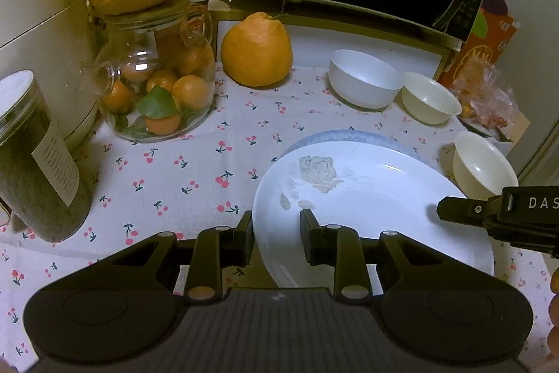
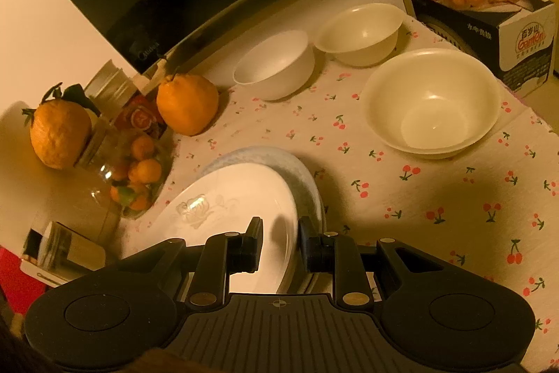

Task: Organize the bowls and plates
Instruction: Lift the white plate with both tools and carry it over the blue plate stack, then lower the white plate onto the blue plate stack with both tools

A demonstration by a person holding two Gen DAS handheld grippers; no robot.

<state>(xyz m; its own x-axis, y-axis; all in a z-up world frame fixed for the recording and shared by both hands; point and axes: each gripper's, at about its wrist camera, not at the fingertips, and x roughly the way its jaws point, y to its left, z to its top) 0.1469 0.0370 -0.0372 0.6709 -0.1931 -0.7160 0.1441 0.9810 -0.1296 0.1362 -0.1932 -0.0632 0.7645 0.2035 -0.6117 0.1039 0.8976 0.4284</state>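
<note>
We grip the glossy rose-print plate (image 1: 370,198) at both rims.
Left gripper (image 1: 276,233) and right gripper (image 2: 279,240) pinch it above a blue-rimmed plate (image 1: 349,137).

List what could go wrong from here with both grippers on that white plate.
1. The white rose plate sits off-centre on the blue-rimmed plate, so it may slide or tip.
2. The left gripper and right gripper straddle opposite rims; uneven pulls could twist the plate loose.
3. The cream bowl stands close beside the plates and could get knocked.
</note>
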